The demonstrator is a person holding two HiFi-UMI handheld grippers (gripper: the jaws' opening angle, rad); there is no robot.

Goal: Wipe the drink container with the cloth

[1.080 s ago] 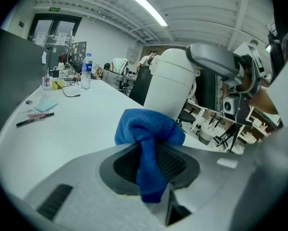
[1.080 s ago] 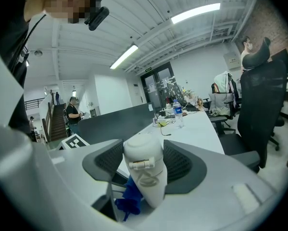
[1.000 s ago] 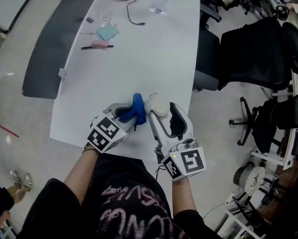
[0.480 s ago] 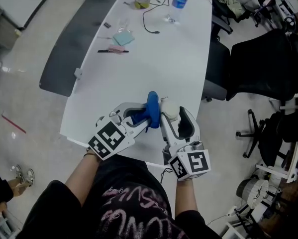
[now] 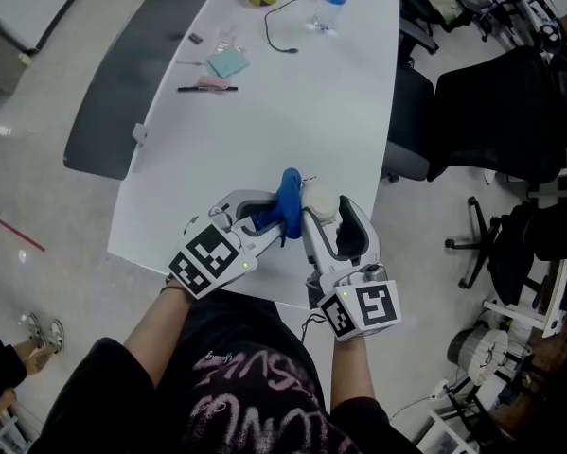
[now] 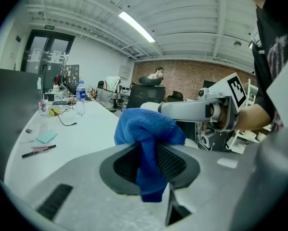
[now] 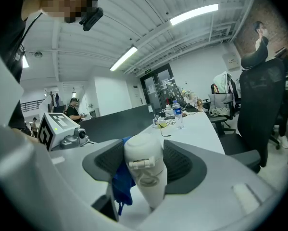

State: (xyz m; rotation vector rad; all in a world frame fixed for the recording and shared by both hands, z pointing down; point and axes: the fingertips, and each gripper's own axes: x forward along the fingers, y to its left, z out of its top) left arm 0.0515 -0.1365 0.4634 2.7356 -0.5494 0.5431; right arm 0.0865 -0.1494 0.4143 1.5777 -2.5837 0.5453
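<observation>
Over the table's (image 5: 292,93) near edge, left gripper (image 5: 268,218) is clamping the cloth (image 5: 289,197), right gripper (image 5: 320,221) clamping the drink container (image 5: 319,198); hard rubbing could twist it loose.

Bright, even indoor light fell from ceiling strip lights (image 6: 136,27), which glared white in both gripper views. The white worktop (image 5: 292,93) looked almost washed out, with only faint shadows. The floor (image 5: 37,159) shone glossy. Both gripper views bulged fisheye-round with black corners. The cloth (image 6: 146,129) and drink container (image 7: 144,167), close to the lens, looked slightly soft.
</observation>
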